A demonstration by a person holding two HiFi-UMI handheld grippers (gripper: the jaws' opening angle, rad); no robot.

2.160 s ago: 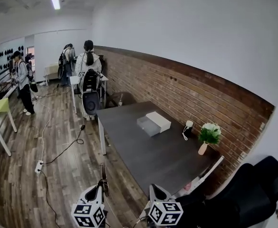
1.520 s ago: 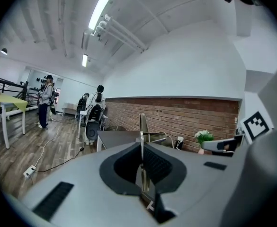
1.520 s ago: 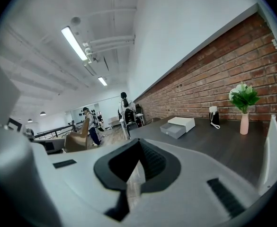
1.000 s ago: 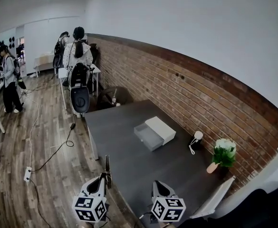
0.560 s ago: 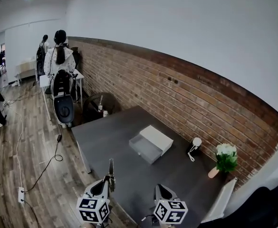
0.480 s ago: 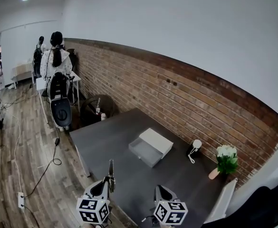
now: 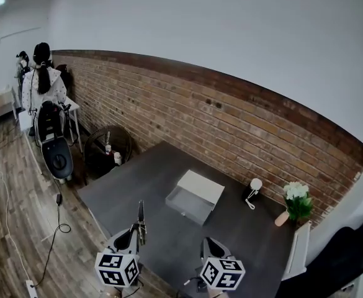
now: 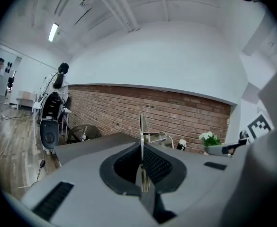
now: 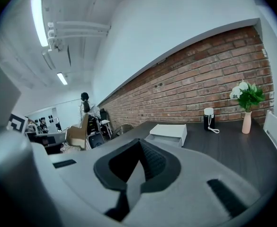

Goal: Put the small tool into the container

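The small tool, a thin metal strip, stands up out of my left gripper, which is shut on it at the near edge of the dark table. In the left gripper view the tool rises straight from the closed left gripper. The container, a white box with its drawer pulled out, sits mid-table beyond both grippers. My right gripper is shut and holds nothing. The right gripper view has the container ahead of the right gripper.
A black cylinder with a white cap and a vase of flowers stand by the brick wall. A white chair back is at the table's right end. A person stands far left, with cables on the wooden floor.
The view has swung right and nearer the table, so the container now lies ahead of the grippers. Both grippers travelled along, the left still shut on the tool.
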